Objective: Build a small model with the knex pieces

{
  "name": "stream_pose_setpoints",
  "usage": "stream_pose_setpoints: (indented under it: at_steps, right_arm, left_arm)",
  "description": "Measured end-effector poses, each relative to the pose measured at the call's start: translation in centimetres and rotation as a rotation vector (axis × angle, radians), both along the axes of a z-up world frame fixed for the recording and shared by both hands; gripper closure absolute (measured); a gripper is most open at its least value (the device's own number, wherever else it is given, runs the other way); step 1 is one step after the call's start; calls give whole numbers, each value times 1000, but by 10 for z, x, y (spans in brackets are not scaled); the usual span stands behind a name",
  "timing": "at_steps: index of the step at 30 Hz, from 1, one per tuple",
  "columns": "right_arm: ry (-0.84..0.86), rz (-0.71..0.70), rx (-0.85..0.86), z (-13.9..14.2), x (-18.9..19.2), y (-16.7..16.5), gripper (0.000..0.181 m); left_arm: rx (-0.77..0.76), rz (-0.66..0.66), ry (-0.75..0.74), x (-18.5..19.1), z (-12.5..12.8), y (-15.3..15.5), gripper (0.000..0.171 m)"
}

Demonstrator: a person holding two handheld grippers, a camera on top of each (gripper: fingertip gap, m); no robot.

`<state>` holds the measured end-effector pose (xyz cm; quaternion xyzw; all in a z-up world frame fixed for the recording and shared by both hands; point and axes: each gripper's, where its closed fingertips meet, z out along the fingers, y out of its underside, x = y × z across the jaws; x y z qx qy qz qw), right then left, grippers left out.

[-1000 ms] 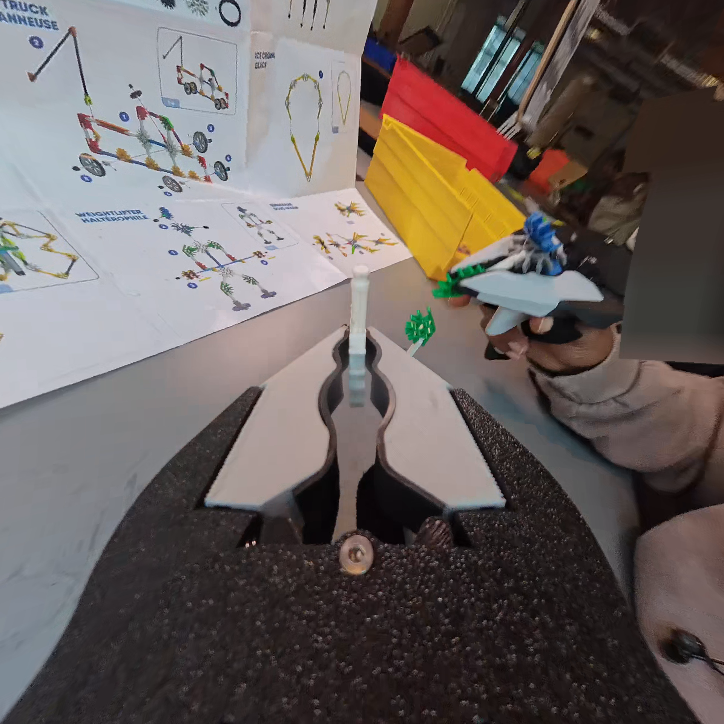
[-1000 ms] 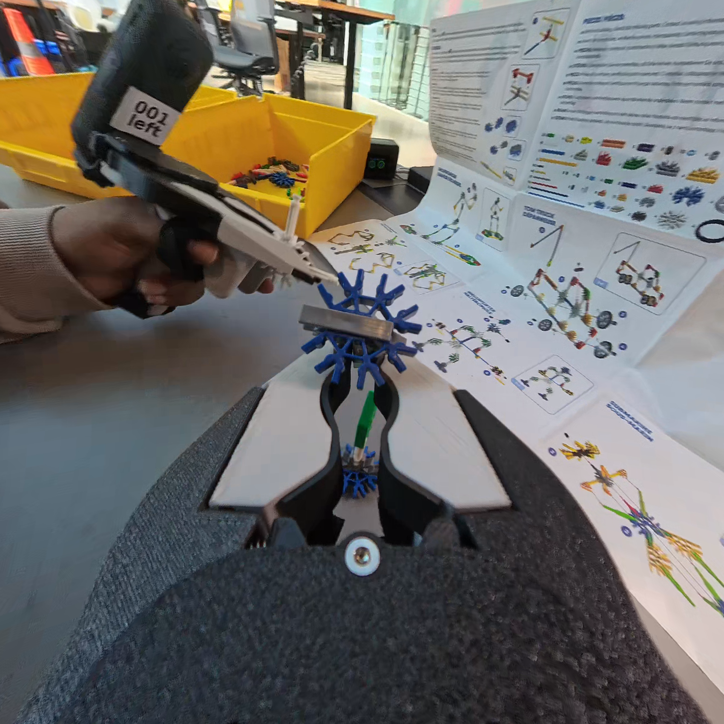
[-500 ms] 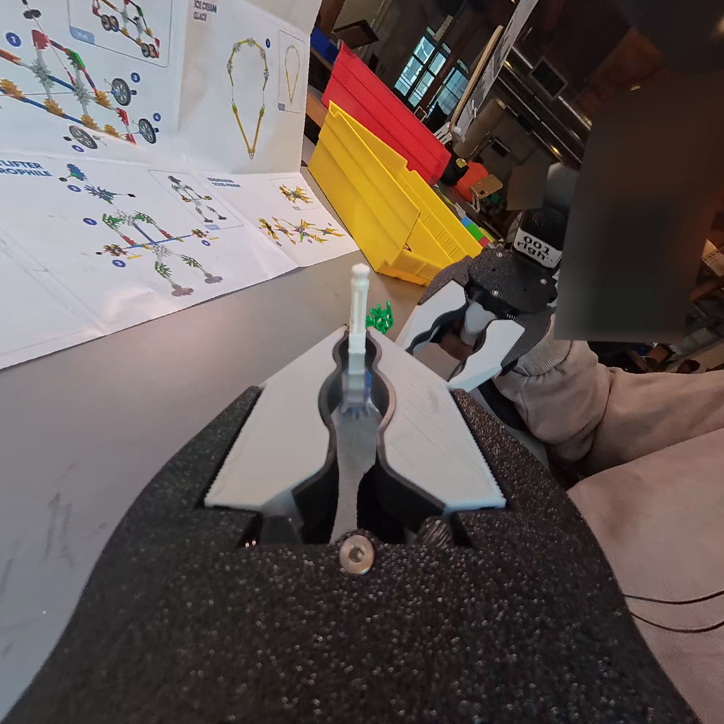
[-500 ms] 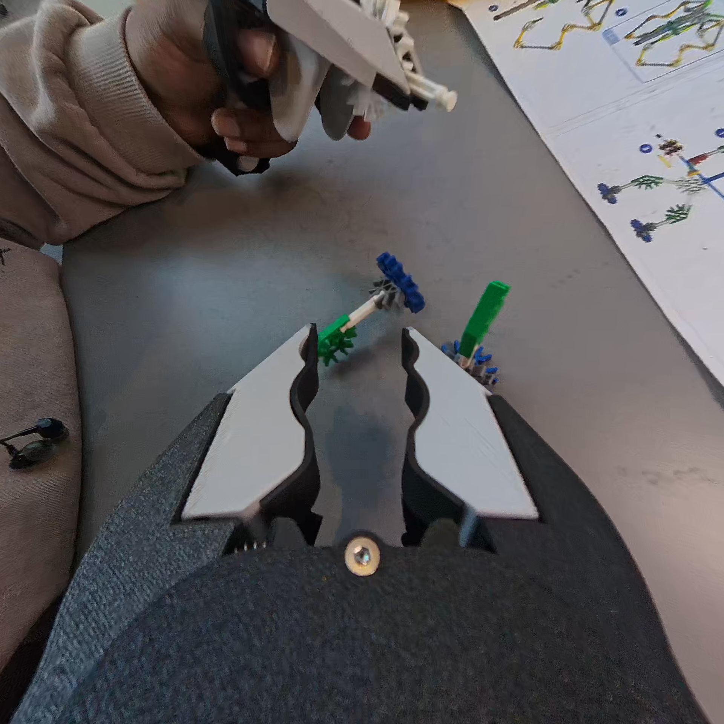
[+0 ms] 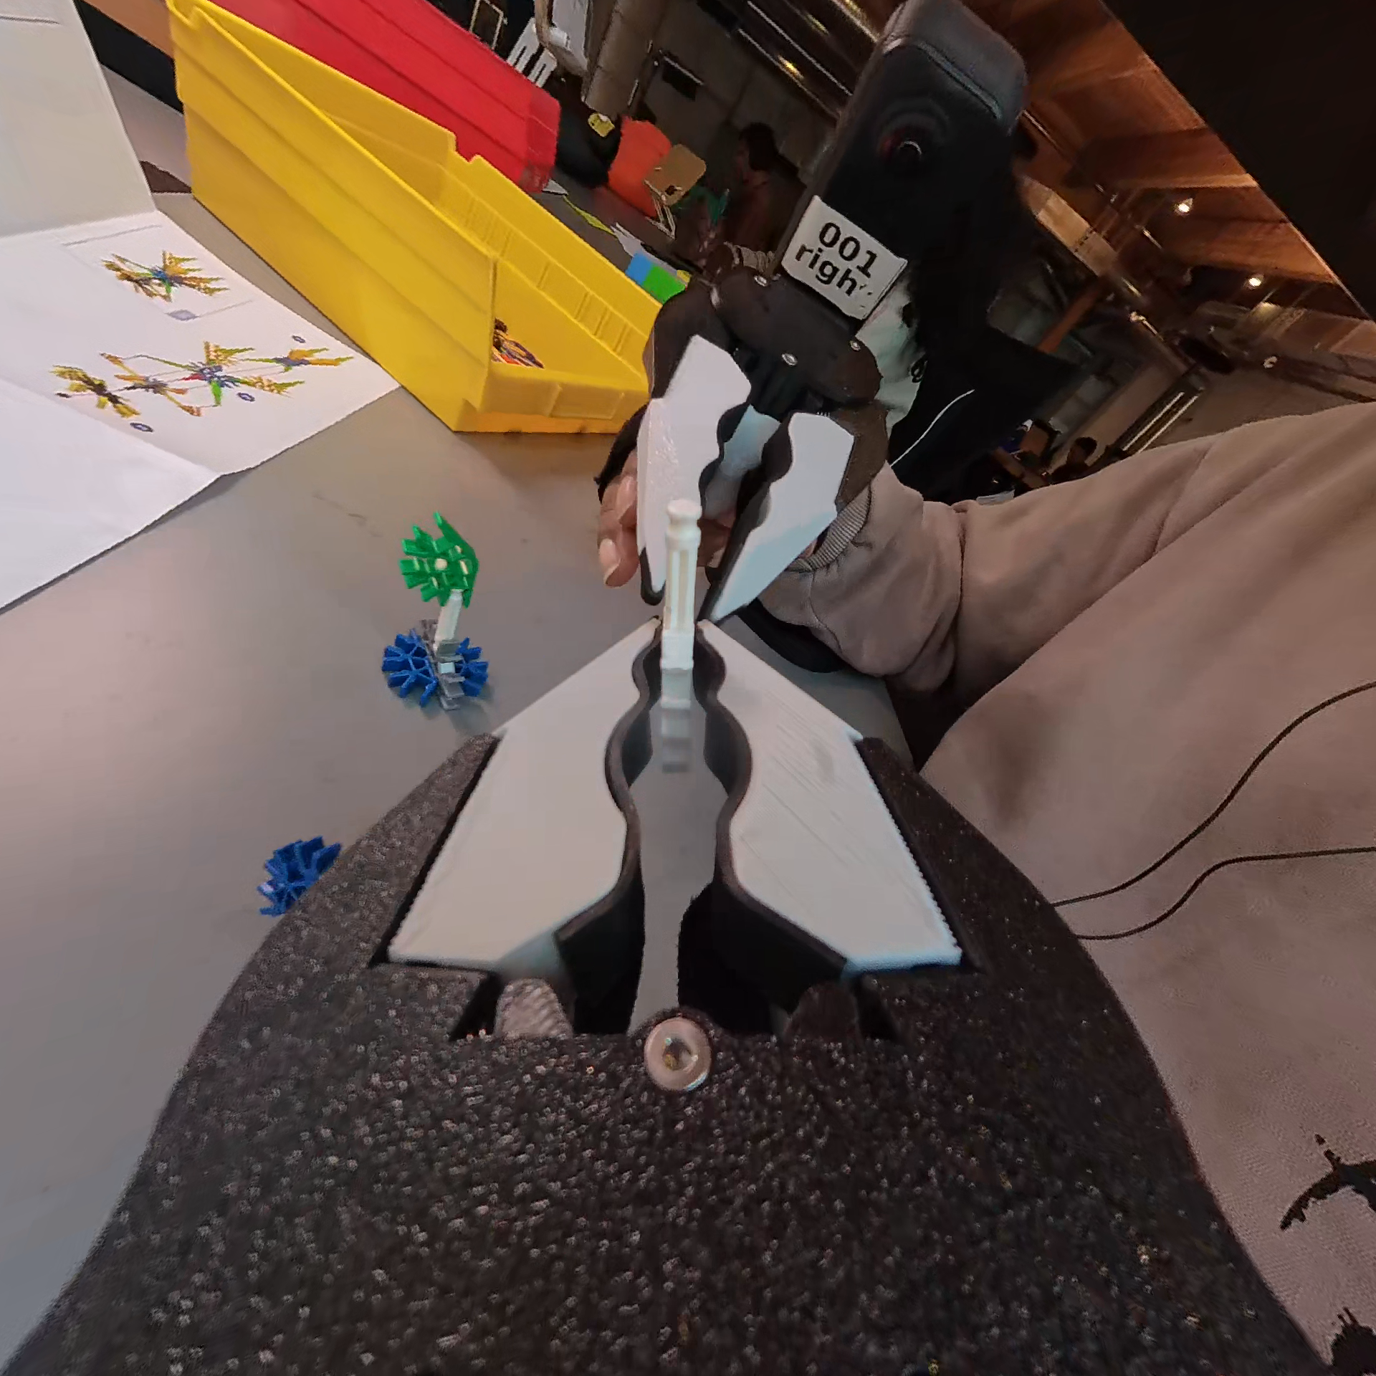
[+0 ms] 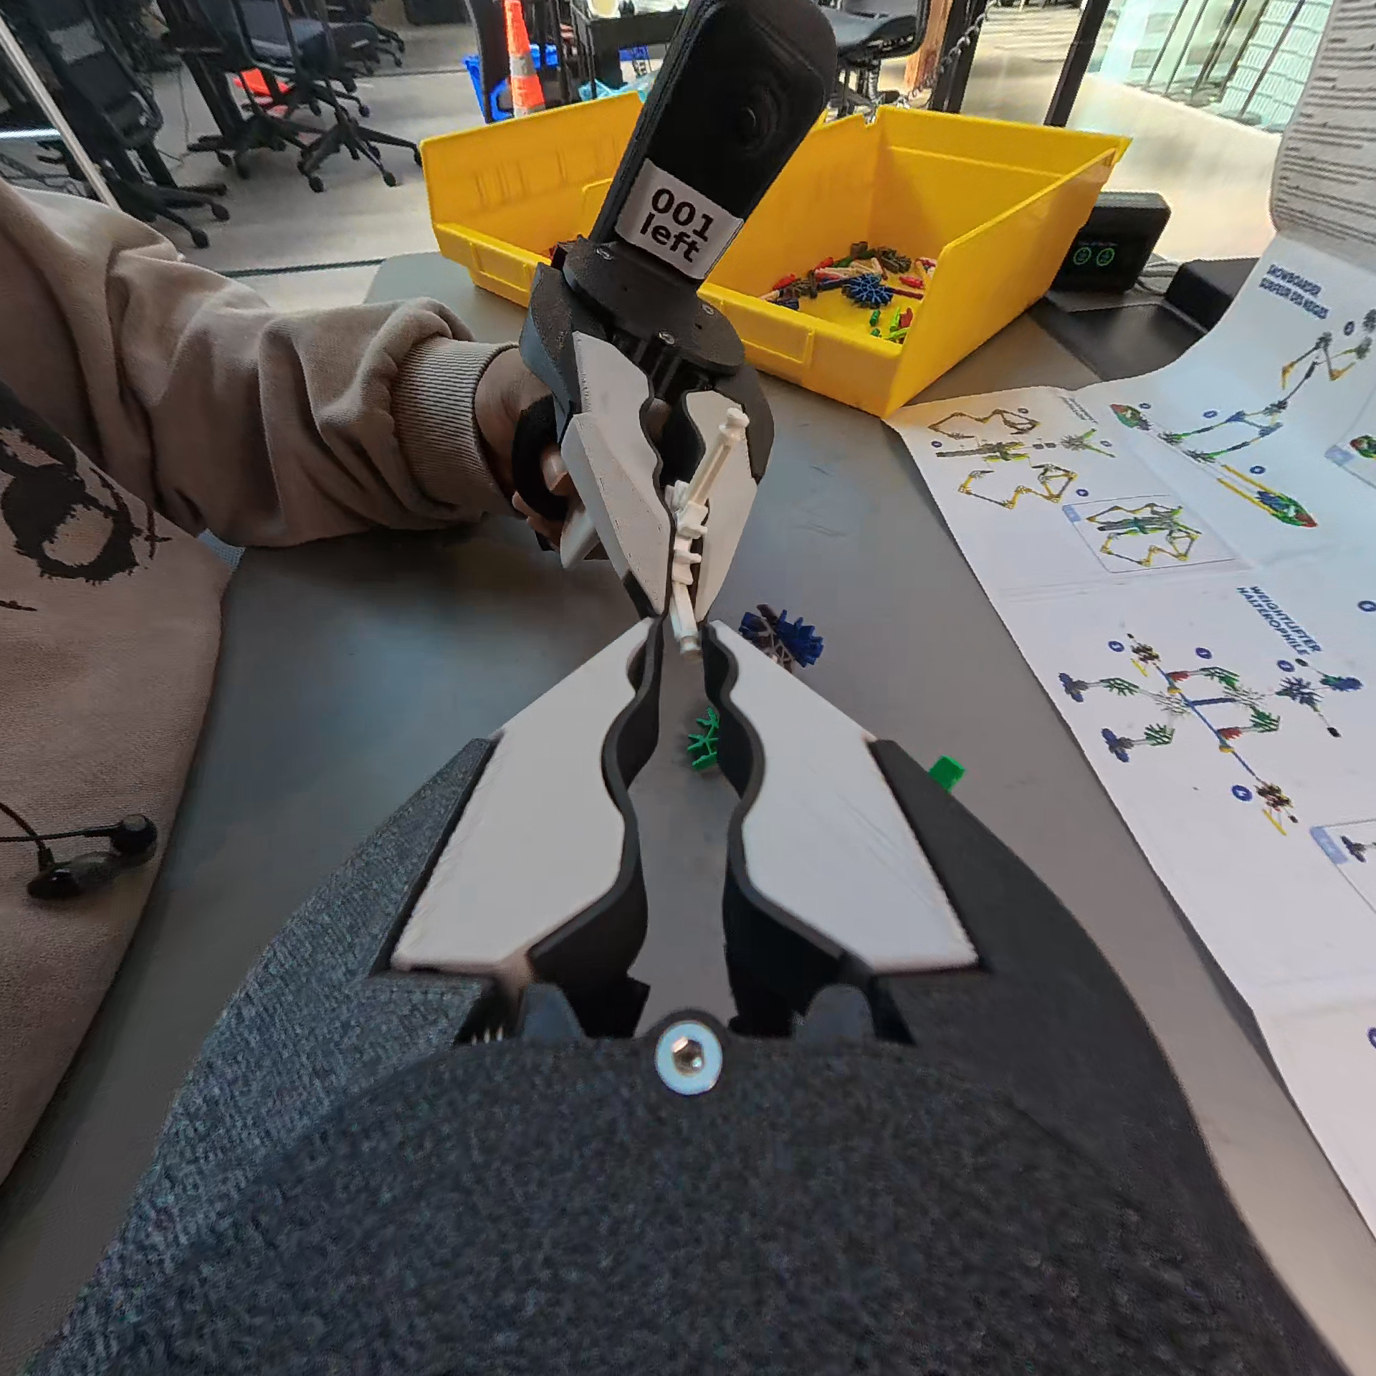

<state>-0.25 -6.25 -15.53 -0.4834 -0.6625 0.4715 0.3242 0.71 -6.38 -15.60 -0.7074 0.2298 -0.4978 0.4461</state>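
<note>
White rod (image 5: 681, 596), slim and ribbed with a knobbed end, stands clamped between the tips of the left gripper's (image 5: 679, 633) closed fingers, its knob pointing away from them. Facing it, the right gripper (image 6: 676, 640) has its fingers slightly parted and holds nothing; the rod's knob sits right at the gap between those tips. Left of the left fingers, a small assembly (image 5: 438, 625) rests on the counter (image 5: 186, 707): a green fan-shaped connector on a short white stem above a blue snowflake-shaped connector. Nearer, a loose blue connector (image 5: 294, 875) lies beside the left gripper's body. Beyond the fingers a yellow bin (image 6: 990, 246) holds a heap of mixed coloured rods and connectors; in the left wrist view a red bin (image 5: 447, 82) stands behind it. A printed instruction sheet (image 6: 1161, 596) covers the grey counter to the right of the right fingers. Office chairs stand in the room behind.
</note>
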Motion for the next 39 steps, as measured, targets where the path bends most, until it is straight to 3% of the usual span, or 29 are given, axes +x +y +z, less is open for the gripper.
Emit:
stream_pose_setpoints:
  at_steps: [14,19,31,34,39]
  right_arm:
    - [-7,29,-66,3,6,1,176]
    - [5,89,-201,7,6,-9,177]
    - [-26,72,-194,3,6,-5,177]
    - [-44,62,-184,-1,7,-2,177]
    - [-49,-123,-85,-9,-5,22,176]
  left_arm:
    - [69,-6,40,-6,6,-4,165]
    - [110,-31,27,0,13,-9,166]
    - [116,-36,84,-5,9,-11,160]
    - [102,-9,101,-6,5,-7,166]
    - [91,182,190,-18,-4,16,165]
